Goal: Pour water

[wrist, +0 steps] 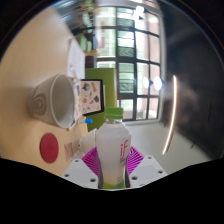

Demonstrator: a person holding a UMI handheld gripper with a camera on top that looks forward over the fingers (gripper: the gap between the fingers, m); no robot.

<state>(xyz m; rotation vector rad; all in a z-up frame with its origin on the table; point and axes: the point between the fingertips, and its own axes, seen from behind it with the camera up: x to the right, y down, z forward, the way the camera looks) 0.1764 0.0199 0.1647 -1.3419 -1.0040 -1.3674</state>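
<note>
bottle in the grip, cup waiting to the left

item 1, far left: a round pink disc [48, 147] lying flat on the white table [150, 135], well left of the fingers; what it is cannot be told.

item 2, left, above the disc: a white cup [55, 100], tipped so that its open mouth faces the camera; whether it is held or propped is not visible. judged the likely receiver for the water.

item 3, behind the cup: a patterned box or card [89, 96], upright, near a green panel [104, 85].

item 4, centre: a plastic bottle [115, 145] with a white cap and pale green body, upright between the two fingers. the gripper [115, 160] has its pink pads [95, 158] closed against the bottle's sides, with no gap seen on either side, so it appears firmly held at mid-body.

handling note, as judgement: thin plastic, light, likely to give under squeeze and slippery if wet; contents shift weight when tilted. the mid-body hold below the shoulder suits it; the cap appears on and would need removing before pouring.

item 5, right and beyond: large windows [135, 55] and a bright wall.
</note>
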